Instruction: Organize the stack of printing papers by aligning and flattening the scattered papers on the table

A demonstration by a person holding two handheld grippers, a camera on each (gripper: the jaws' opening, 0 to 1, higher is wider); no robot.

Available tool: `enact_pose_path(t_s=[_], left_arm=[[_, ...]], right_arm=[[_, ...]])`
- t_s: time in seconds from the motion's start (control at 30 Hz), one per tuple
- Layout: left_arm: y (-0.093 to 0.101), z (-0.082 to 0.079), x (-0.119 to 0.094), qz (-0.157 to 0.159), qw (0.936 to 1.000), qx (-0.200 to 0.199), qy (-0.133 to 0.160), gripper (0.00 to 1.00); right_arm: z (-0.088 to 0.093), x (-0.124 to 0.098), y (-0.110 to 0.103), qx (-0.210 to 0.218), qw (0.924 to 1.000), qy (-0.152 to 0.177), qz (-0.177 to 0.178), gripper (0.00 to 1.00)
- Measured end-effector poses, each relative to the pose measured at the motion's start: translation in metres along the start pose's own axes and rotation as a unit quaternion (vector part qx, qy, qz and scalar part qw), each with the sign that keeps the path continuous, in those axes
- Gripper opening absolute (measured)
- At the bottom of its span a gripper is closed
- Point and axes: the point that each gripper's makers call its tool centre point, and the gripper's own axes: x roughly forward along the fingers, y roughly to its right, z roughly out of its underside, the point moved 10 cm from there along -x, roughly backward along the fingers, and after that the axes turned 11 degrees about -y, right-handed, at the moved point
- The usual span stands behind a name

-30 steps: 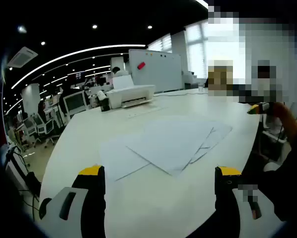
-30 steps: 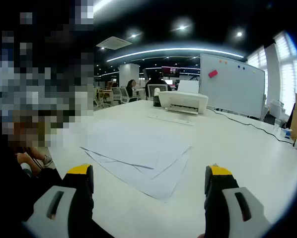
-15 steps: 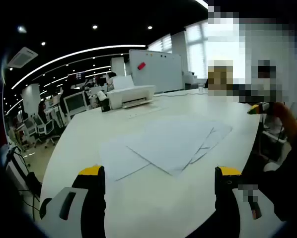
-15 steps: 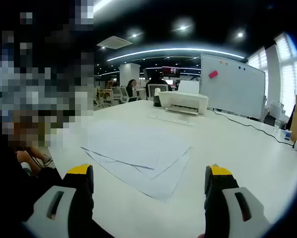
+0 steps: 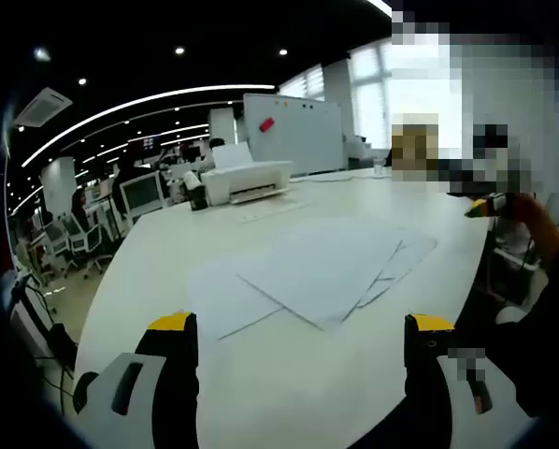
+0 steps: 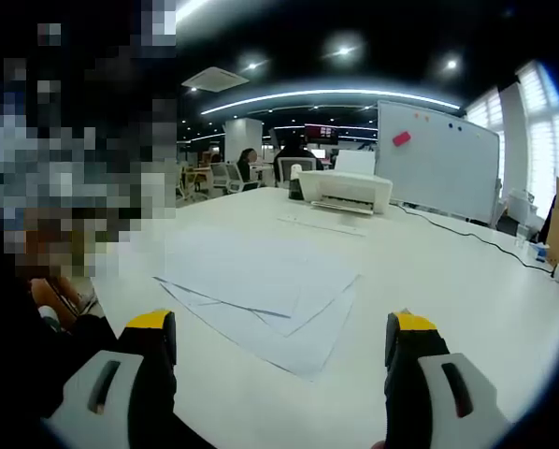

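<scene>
Yellow-tipped left gripper and right gripper, jaws apart above scattered papers.

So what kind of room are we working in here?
It looks like an open-plan office. A white printer sits at the far end of the big white table, a whiteboard stands behind it, and rows of desks with monitors and chairs stretch into the background.

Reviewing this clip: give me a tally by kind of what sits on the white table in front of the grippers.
Loose paper pile, fanned out and unaligned, individual sheets too overlapped to count: 1
Printer at the far end: 1
Black object beside the printer: 1
Cable trailing across the table: 1
Total: 4
</scene>
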Motion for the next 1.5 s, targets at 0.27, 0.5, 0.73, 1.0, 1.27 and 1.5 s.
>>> enact_pose_path(t_s=[0.27,0.5,0.73,1.0,1.27,1.5], left_arm=[[0.000,0.000,0.000,0.001,1.0000,0.000,0.001,0.94],[0.001,0.001,0.001,0.003,1.0000,0.002,0.001,0.94],[0.001,-0.002,0.000,0.004,1.0000,0.005,0.002,0.94],[-0.001,-0.007,-0.001,0.004,0.9999,0.010,0.002,0.94],[0.000,-0.011,0.001,0.010,0.9998,0.017,-0.001,0.94],[0.003,-0.019,-0.001,0.017,0.9994,0.030,0.004,0.94]], right_arm=[[0.000,0.000,0.000,0.000,1.0000,0.000,0.001,0.88],[0.001,0.001,0.000,0.000,1.0000,-0.002,0.001,0.88],[-0.002,0.001,0.000,-0.006,1.0000,-0.005,0.001,0.87],[-0.010,0.007,-0.001,-0.012,0.9999,-0.002,-0.006,0.87],[-0.020,0.013,-0.003,-0.021,0.9997,-0.002,-0.015,0.87],[-0.031,0.022,-0.007,-0.039,0.9990,-0.002,-0.022,0.87]])
